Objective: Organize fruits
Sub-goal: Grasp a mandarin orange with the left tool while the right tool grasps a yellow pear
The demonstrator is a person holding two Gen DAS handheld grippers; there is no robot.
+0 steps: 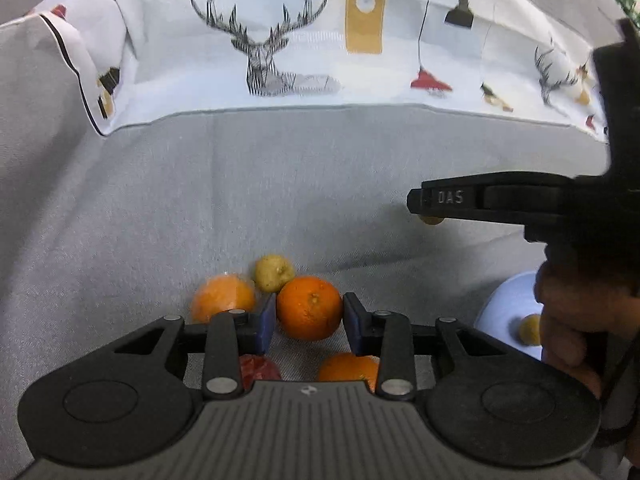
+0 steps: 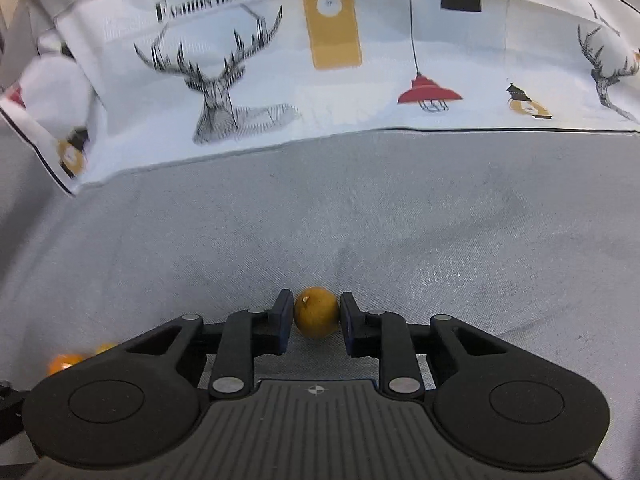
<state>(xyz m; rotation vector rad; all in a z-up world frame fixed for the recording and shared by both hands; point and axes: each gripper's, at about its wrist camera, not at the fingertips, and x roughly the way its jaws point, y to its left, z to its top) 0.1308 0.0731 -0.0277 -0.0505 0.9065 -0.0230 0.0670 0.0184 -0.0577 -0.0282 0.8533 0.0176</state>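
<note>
Lemon (image 1: 274, 273) behind oranges (image 1: 310, 307); plate (image 1: 506, 312) right

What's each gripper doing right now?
Left gripper: closed on the large round orange.
Right gripper: closed on the small round yellow-brown fruit.

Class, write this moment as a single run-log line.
left gripper: shut on orange | right gripper: shut on small yellow fruit | plate: one fruit
</note>
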